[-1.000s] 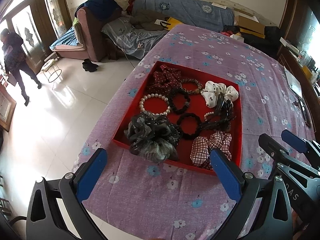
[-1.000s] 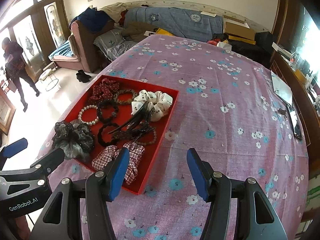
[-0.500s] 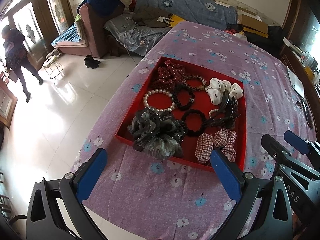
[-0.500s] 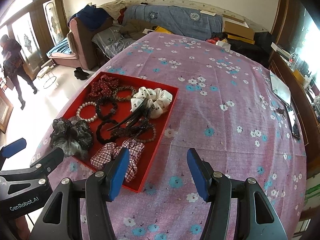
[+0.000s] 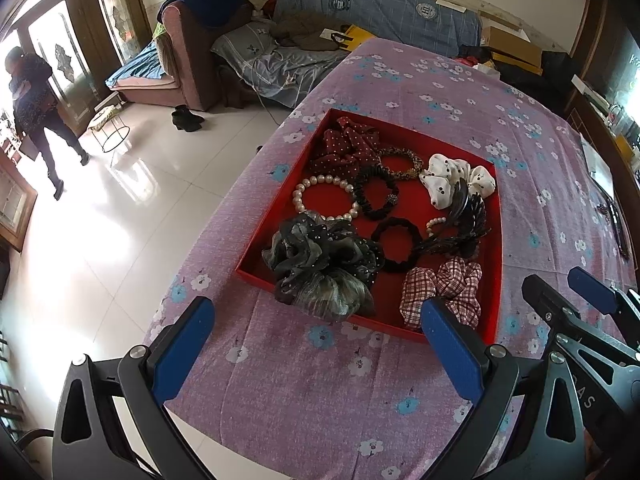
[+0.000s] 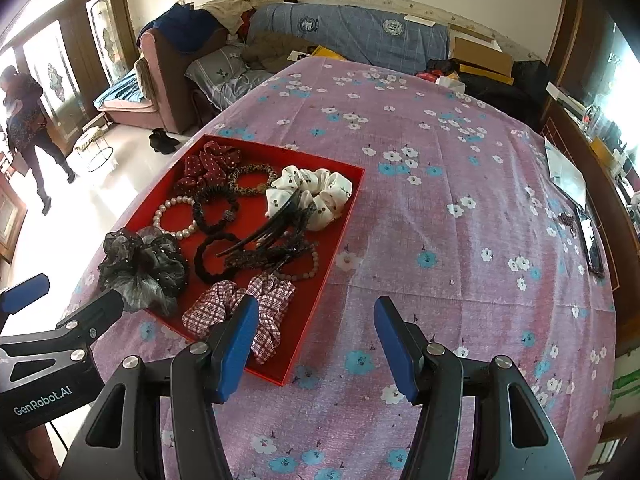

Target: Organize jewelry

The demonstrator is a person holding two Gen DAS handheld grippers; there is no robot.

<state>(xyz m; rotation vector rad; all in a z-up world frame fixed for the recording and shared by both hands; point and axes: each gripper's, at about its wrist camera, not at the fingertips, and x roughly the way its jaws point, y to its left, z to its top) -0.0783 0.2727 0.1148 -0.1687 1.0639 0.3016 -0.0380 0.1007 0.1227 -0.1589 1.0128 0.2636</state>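
Note:
A red tray [image 5: 497, 240] [image 6: 320, 276] lies on the flowered purple tablecloth, full of hair ties and bracelets. In it are a pearl bracelet [image 5: 325, 180] [image 6: 176, 202], a grey gauze scrunchie [image 5: 320, 264] [image 6: 140, 264] hanging over the near rim, a plaid scrunchie [image 5: 444, 288] [image 6: 240, 304], a white dotted scrunchie [image 5: 452, 178] [image 6: 316, 192], a dark red bow [image 5: 348, 144], black ties and a black hair claw [image 5: 464, 220]. My left gripper [image 5: 316, 348] hovers open, short of the tray's near edge. My right gripper [image 6: 316, 344] is open with nothing between its fingers, over the tray's near right corner.
The tablecloth [image 6: 440, 200] stretches free to the right of the tray. A phone [image 6: 592, 240] and papers [image 6: 568, 176] lie near the far right edge. Sofas [image 5: 360, 8] stand behind the table. A person [image 5: 36, 112] walks by the door at left.
Both views have shifted slightly, so the tray sits a little further from the fingers. The person at the door has stepped on. Neither gripper's opening has altered.

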